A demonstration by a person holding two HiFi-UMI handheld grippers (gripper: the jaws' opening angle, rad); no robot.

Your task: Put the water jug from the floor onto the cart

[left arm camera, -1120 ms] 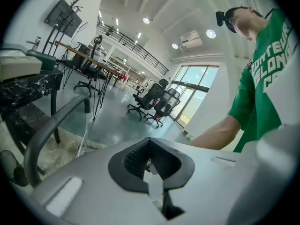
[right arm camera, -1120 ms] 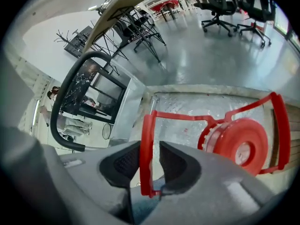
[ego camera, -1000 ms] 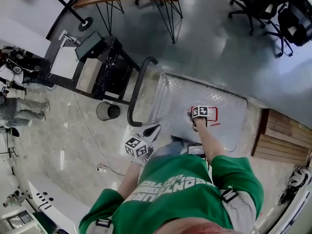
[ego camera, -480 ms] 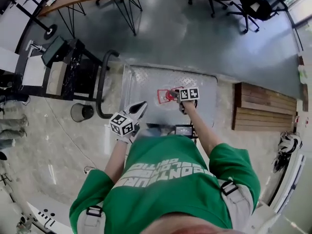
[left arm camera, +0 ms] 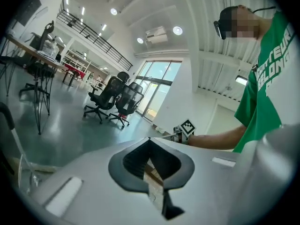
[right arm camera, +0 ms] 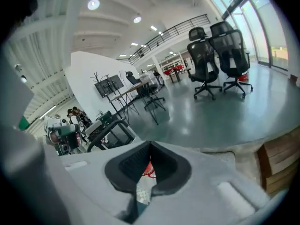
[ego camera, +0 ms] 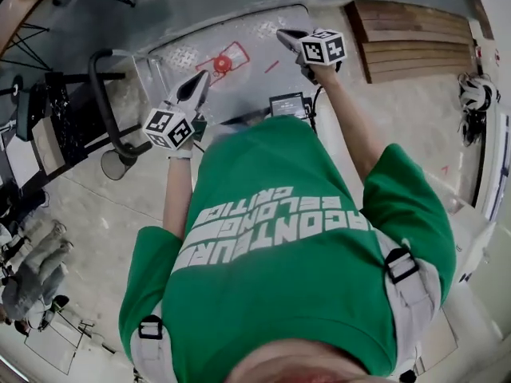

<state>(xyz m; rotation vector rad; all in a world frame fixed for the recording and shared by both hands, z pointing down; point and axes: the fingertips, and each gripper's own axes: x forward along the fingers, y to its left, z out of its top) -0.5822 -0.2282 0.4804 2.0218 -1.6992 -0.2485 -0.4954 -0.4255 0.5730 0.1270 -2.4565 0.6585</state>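
Note:
The water jug [ego camera: 222,62], clear with a red cap and red handle, stands on the metal deck of the cart [ego camera: 263,30]. In the head view my right gripper [ego camera: 283,35] is held up to the right of the jug, apart from it, shut with nothing in it. At the jug's left my left gripper [ego camera: 200,80] hangs near the cart's black push handle [ego camera: 102,94], also shut and holding nothing. In the right gripper view the red of the jug [right arm camera: 149,170] shows through the slit below the closed jaws. The left gripper view looks out level over the room, and the right gripper [left arm camera: 186,127] shows ahead.
A wooden pallet [ego camera: 407,34] lies right of the cart. A round black bin [ego camera: 116,164] and a black rack [ego camera: 48,126] stand left of it. Office chairs [right arm camera: 220,55] and desks [right arm camera: 140,90] stand farther off on the grey floor. Other people stand at the left [ego camera: 36,266].
My right gripper has left the jug's handle on the cart, risen and shut. The left gripper has also lifted and moved up beside the cart. The head view has swung round.

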